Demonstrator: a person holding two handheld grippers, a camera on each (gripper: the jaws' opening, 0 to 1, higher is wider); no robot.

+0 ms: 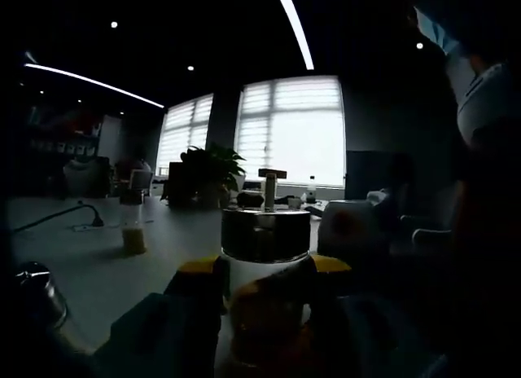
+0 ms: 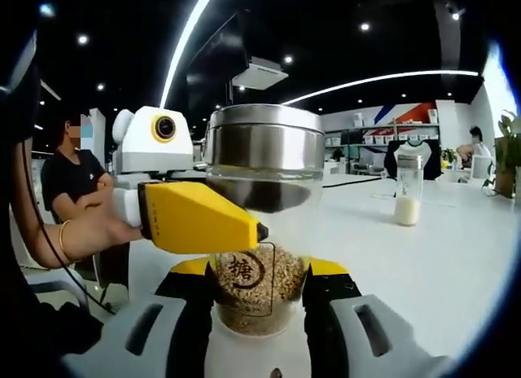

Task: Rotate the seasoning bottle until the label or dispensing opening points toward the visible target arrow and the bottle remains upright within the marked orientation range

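- Clear glass seasoning bottle with wide steel lid [image 2: 262, 223] stands upright on the pale grey table [image 2: 423, 272], right in front of both cameras; brown granules fill its lower half.
- Round printed label with a dark character [image 2: 242, 270] faces the right gripper view, low on the glass.
- Right gripper [image 2: 260, 301]: yellow-tipped black jaws sit narrow on either side of the lower body and look to be touching the glass, so I judge it holds the bottle.
- Left gripper [image 1: 264, 280]: in the left gripper view its jaws close on the same bottle [image 1: 266, 239] just under the lid; in the right gripper view its yellow jaw crosses the glass from the left. Firm clamp or light touch, cannot tell.
- No target arrow or marked range visible in either view, so remaining turn can't be judged.
- To do well: one gripper should steady the base while the other twists, keep the axis vertical, turn in short regrips, don't squeeze the glass hard.
- Risk: top-heavy lid, a sideways push at lid height could tip it.
- Far off on the table: small clear bottle with pale contents [image 2: 408, 200], well apart.
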